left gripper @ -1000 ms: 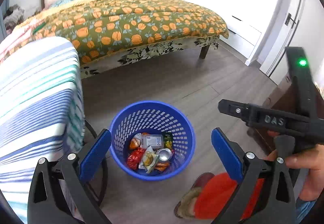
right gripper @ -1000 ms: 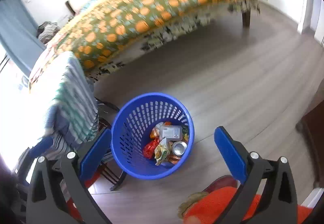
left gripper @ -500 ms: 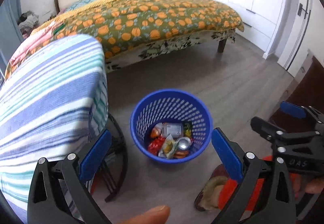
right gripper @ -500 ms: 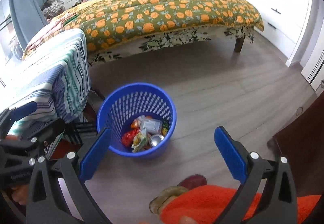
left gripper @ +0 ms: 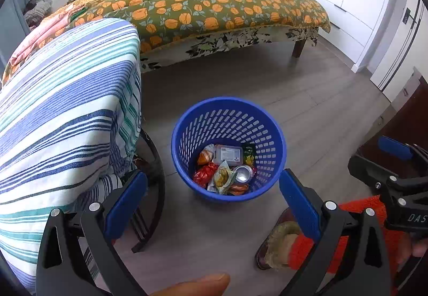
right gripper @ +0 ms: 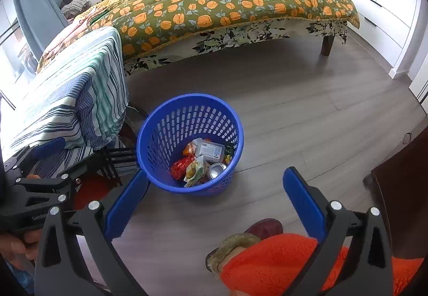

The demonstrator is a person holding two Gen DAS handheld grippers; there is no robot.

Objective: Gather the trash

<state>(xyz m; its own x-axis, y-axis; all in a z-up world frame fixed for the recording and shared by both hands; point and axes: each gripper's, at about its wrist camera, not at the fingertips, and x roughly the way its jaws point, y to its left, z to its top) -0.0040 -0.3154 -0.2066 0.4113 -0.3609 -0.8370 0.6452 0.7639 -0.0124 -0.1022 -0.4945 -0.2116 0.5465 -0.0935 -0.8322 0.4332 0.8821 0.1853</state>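
On the grey floor near the bed: blue basket (left gripper: pixel 228 148), already holding wrappers (left gripper: pixel 214 175), a can (left gripper: pixel 243 173) and a small box (left gripper: pixel 229 154). Left gripper (left gripper: pixel 212 207) and right gripper (right gripper: pixel 214 205) both spread wide, empty, above it. No loose trash visible; collecting seemingly finished.

Both cameras look down from up high, each past its own blue tongs. Both see the blue basket (left gripper: pixel 228 148) (right gripper: pixel 189 143) on the floor and the bed (left gripper: pixel 214 7) (right gripper: pixel 227 1) far behind it.
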